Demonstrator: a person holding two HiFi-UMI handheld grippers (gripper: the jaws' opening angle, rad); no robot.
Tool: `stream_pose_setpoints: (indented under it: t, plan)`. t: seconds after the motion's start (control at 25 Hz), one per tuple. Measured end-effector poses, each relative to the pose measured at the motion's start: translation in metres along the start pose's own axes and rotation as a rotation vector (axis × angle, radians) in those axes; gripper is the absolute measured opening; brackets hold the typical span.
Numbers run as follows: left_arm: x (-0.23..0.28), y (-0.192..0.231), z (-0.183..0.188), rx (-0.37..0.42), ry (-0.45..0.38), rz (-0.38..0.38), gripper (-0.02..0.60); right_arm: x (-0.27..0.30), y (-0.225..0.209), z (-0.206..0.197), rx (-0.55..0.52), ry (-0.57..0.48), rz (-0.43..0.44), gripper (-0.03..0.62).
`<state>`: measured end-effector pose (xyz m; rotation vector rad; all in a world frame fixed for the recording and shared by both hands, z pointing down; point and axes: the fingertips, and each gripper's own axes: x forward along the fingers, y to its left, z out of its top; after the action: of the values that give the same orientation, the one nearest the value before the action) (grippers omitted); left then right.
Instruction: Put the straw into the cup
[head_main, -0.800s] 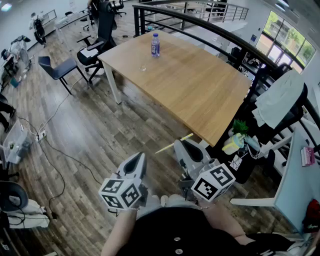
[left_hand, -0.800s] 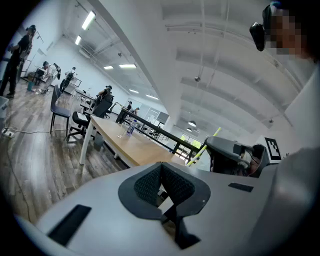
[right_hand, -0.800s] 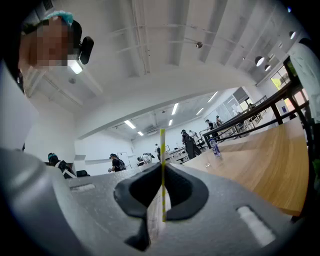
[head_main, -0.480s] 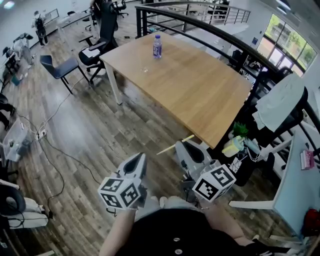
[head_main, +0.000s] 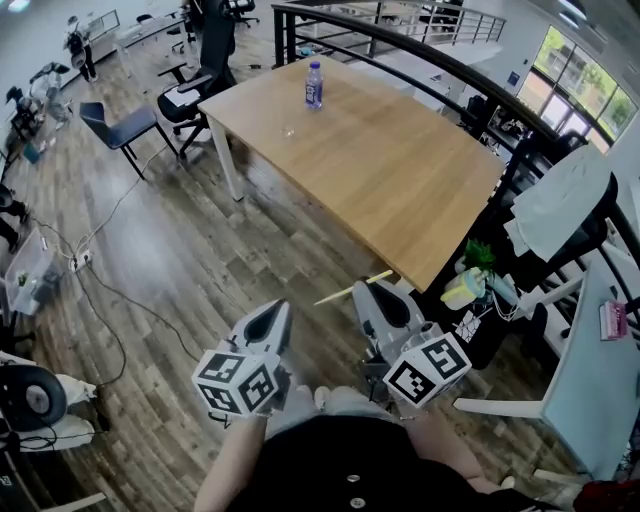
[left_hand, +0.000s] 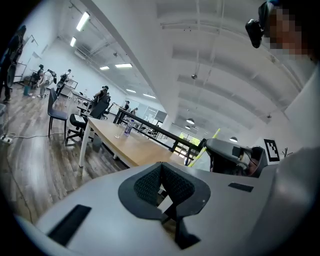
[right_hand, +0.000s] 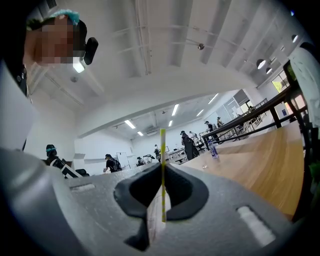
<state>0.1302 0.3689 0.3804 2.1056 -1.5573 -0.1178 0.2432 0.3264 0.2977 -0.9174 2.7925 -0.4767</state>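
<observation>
While both grippers hang over the floor short of the bench (head_main: 400, 180), right gripper (head_main: 370, 288) is clamped on the yellow straw (head_main: 340, 294), which juts out to the left of its tips. Left gripper (head_main: 271, 309): jaws together, nothing between them. Cup (head_main: 288, 131) stands on bench's far end near bottle (head_main: 314, 85), well apart from straw.

The person holds both grippers out in front of the body, side by side. The left gripper (head_main: 268, 318) points a little down, its jaws together with nothing between them. The right gripper (head_main: 368, 292) points level and pinches a straw (head_main: 345, 292) between its fingertips.
</observation>
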Motion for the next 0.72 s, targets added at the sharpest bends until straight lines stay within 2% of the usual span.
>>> stream_pose_setpoints:
  t: [0.36,0.56,0.72]
  plan:
    - [0.012,-0.022,-0.016,0.025,-0.018,-0.034,0.018,-0.013,-0.023,-0.005,0.025,0.008,-0.005,0.014]
    - [0.018,-0.028,-0.028,0.005,-0.019,-0.027,0.018,-0.018,-0.031,-0.021,0.047,0.041,0.009,0.015]
    - [0.017,-0.029,-0.035,0.055,-0.001,-0.027,0.018,-0.013,-0.036,-0.028,0.068,0.049,0.029,0.015]
